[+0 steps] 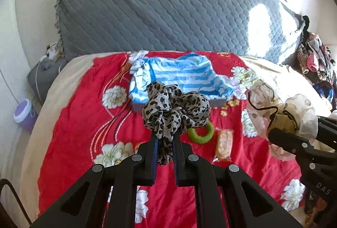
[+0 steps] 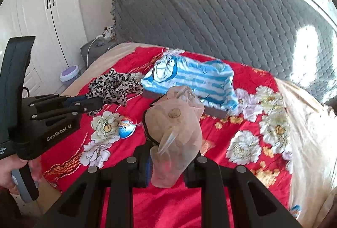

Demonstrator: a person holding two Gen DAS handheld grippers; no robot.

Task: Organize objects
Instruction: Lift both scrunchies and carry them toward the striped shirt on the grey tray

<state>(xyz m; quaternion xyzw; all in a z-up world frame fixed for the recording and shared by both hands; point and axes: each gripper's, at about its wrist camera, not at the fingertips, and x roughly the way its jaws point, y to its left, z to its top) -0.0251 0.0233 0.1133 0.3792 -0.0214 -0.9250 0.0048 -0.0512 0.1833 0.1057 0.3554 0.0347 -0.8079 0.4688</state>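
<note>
My left gripper point(image 1: 165, 139) is shut on a leopard-print scrunchie point(image 1: 174, 106) and holds it above the red floral bedspread point(image 1: 80, 122); it also shows in the right wrist view point(image 2: 114, 89). My right gripper point(image 2: 168, 156) is shut on a sheer beige dotted scrunchie point(image 2: 174, 122), also held up, and it shows at the right of the left wrist view point(image 1: 282, 114). A grey tray point(image 1: 217, 102) lined with blue-and-white striped cloth point(image 1: 185, 76) lies ahead of both grippers, in the right wrist view too point(image 2: 214, 111).
A green ring point(image 1: 202, 133) and an orange packet point(image 1: 225, 145) lie on the bedspread. A round blue badge point(image 2: 127, 126) lies below the left gripper point(image 2: 92, 104). A grey quilted headboard point(image 1: 168, 7) stands behind. A purple-lidded tub point(image 1: 24, 115) sits on the floor left. Clothes point(image 1: 316, 64) pile at right.
</note>
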